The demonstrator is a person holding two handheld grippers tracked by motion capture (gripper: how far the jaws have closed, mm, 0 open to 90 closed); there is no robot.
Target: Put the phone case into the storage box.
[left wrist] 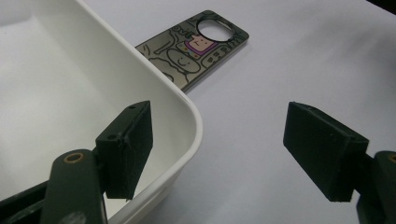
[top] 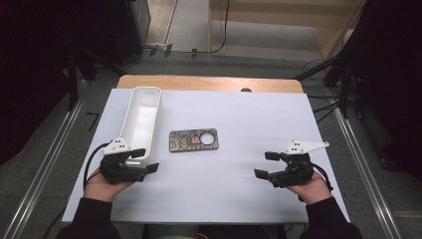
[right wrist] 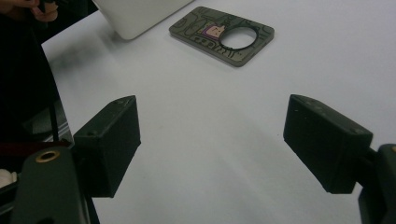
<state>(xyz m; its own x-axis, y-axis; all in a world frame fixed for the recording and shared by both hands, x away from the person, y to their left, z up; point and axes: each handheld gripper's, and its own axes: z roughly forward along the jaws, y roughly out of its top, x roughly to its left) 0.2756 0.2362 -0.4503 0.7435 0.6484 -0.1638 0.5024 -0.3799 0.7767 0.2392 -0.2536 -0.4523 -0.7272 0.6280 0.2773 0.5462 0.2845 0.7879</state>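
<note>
Left gripper (top: 149,160) straddles the near corner of the white bin (top: 142,119), jaws apart, gripping nothing; closing carelessly could tip it onto the patterned phone case (top: 193,140) (flat, dark, round cutout), mid-tabletop (top: 239,189) beside the bin. Right gripper (top: 264,165): wide apart, empty.

No readable txt; phone case (top: 193,140) has cartoon pics.
</note>
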